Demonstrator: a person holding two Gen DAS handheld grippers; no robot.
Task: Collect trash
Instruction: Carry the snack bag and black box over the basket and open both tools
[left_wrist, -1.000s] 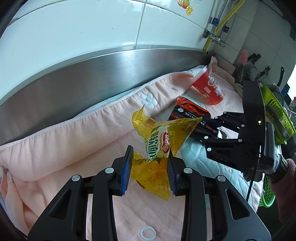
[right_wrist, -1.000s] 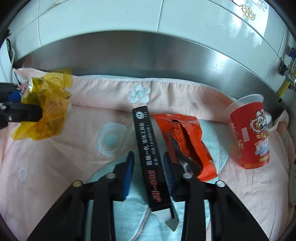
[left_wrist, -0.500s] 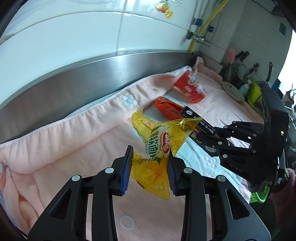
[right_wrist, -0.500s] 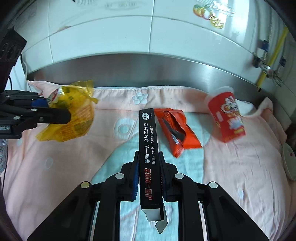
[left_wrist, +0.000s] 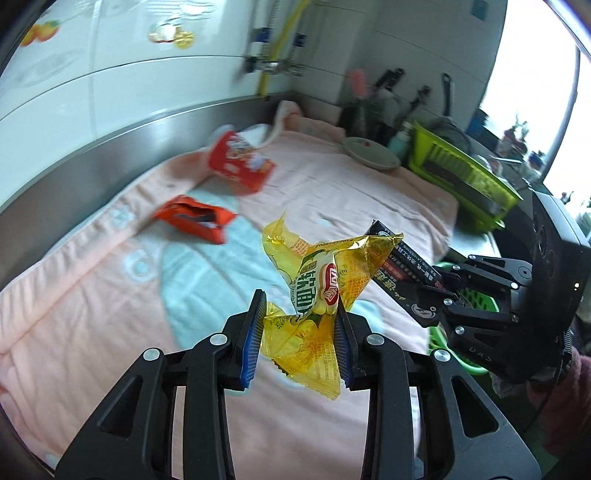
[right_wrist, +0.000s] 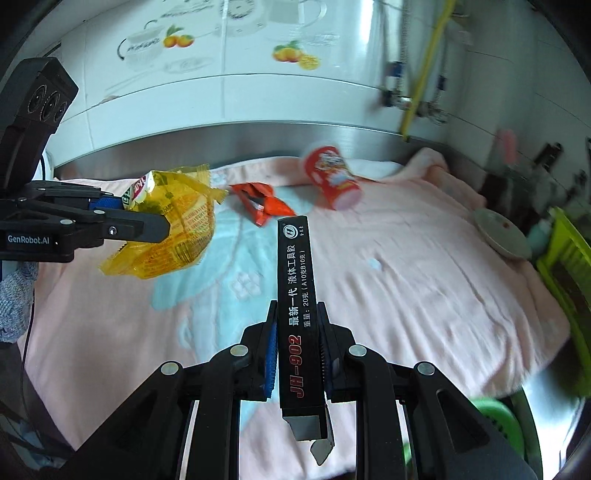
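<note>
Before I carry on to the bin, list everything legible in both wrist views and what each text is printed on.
"JH-902" on the black box in the right gripper.
"最新一代 液体工具胶" on the same box.
"重量: 20克 (A10克B10克)" on the same box.
"GenRobot.AI" on the left gripper.
"软面" partly legible on the yellow wrapper; its fine print is too small.
Red cup and orange packet: print blurred, unreadable.

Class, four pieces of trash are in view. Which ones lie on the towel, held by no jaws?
The orange wrapper and the red cup, tipped over. The yellow wrapper and black box are each clamped, lifted off the pink towel.
</note>
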